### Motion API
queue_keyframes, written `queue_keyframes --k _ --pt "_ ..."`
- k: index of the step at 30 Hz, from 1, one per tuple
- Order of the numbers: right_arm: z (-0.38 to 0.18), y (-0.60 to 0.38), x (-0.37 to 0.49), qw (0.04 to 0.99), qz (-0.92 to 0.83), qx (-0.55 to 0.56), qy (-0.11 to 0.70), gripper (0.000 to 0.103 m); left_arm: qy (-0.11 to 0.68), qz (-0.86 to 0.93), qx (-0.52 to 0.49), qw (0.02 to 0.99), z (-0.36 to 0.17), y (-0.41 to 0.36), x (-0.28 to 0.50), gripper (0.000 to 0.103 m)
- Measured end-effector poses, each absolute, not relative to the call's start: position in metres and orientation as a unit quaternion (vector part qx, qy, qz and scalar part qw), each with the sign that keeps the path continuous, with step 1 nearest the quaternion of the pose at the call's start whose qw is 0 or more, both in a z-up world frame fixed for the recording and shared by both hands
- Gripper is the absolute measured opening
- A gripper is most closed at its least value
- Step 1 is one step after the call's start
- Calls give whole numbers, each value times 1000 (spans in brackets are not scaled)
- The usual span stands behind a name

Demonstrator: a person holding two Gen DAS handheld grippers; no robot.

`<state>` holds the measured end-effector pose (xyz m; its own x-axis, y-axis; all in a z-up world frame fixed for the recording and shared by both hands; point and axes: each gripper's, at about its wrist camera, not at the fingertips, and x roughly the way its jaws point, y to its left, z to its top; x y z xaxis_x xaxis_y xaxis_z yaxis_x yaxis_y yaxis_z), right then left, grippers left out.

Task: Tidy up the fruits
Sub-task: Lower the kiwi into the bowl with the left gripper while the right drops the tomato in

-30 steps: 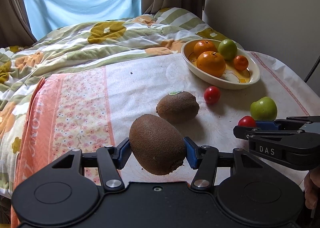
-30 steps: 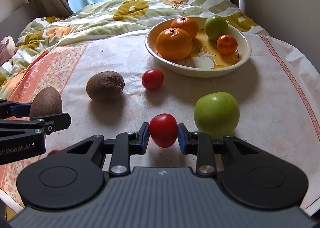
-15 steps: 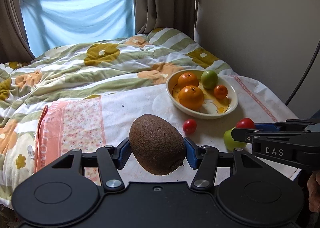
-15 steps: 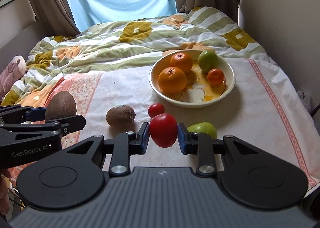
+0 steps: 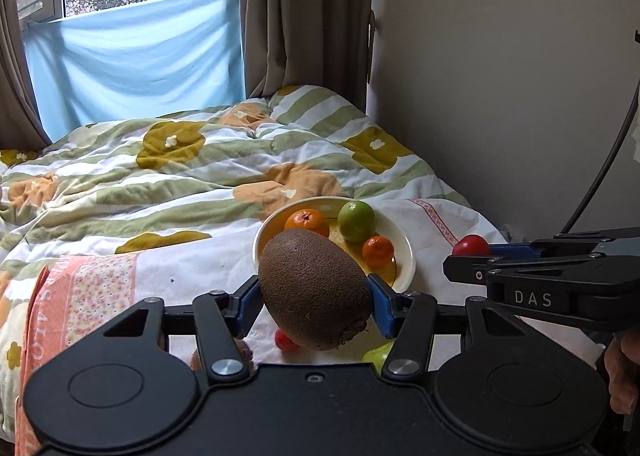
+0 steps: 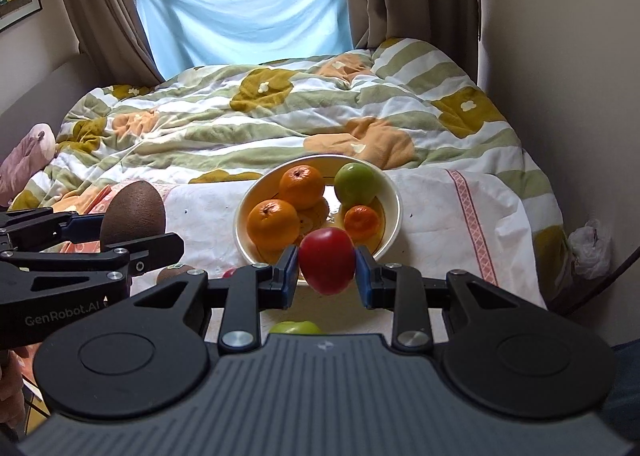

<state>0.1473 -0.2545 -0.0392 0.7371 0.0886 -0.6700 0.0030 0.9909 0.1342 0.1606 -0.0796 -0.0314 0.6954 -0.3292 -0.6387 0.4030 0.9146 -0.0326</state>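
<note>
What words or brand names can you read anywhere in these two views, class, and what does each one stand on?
"DAS": white letters on the side of the right gripper, seen in the left wrist view.
"GenRobot.AI": grey letters on the side of the left gripper, seen in the right wrist view.
Orange floral cloth: large pale letters along its border, cut off and unreadable.

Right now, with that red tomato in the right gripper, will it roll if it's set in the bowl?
Probably. The tomato is round and smooth, so it would likely roll on the sloped bowl until an orange stops it. It may bruise if squeezed.
</note>
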Motion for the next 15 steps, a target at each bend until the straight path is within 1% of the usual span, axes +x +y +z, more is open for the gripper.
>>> queue_keyframes --k 10,15 --pt "-62 -309 198 920 51 58 383 45 363 -179 70 912 -69 -141 207 60" --pt "-77 -322 220 913 67 58 397 45 376 -173 97 905 -95 -164 227 60"
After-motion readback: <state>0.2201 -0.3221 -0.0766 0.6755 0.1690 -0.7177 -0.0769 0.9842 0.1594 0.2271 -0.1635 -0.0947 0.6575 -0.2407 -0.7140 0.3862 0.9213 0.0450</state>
